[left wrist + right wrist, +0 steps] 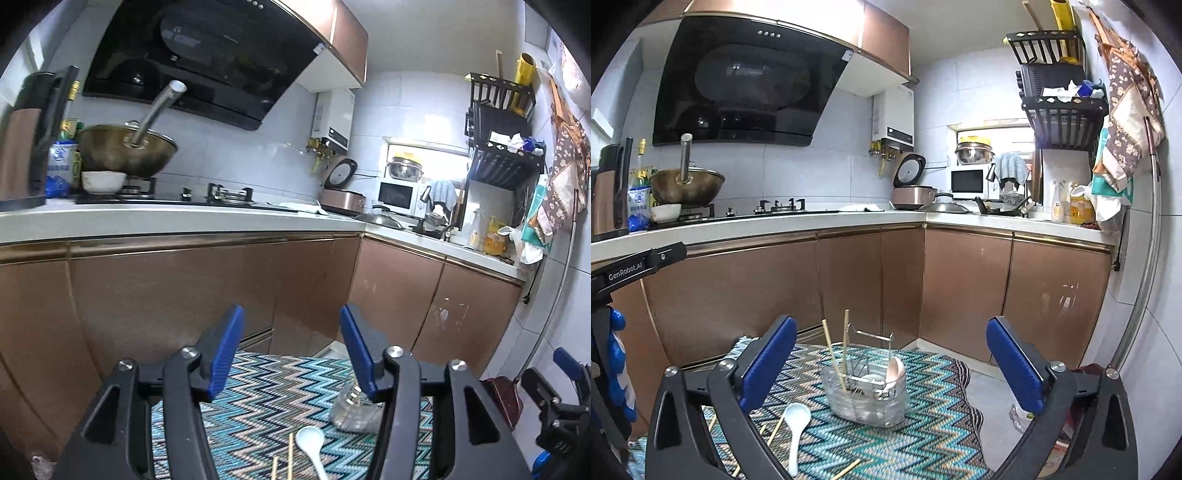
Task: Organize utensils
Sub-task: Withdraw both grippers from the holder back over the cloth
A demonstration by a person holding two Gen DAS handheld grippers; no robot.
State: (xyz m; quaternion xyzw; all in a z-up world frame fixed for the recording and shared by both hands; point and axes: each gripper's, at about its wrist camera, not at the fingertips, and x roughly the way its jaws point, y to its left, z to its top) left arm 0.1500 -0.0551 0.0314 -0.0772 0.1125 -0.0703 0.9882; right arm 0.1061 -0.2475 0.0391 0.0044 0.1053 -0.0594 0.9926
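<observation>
Both grippers are seen raised above a zigzag-patterned blue, teal and beige mat laid on the kitchen floor in front of copper-coloured cabinets.

The left gripper is held with its blue-padded jaws apart; nothing is between them. The right gripper is held with its jaws spread wide, also with nothing gripped.

A clear glass utensil holder with a wire insert stands on the mat. 2 wooden chopsticks are stood in its left part, leaning slightly, and a pale pink spoon is lodged in its right part.

A white ceramic soup spoon lies on the mat near-left of the holder, bowl upward. Loose wooden chopsticks lie beside it on the mat.
</observation>
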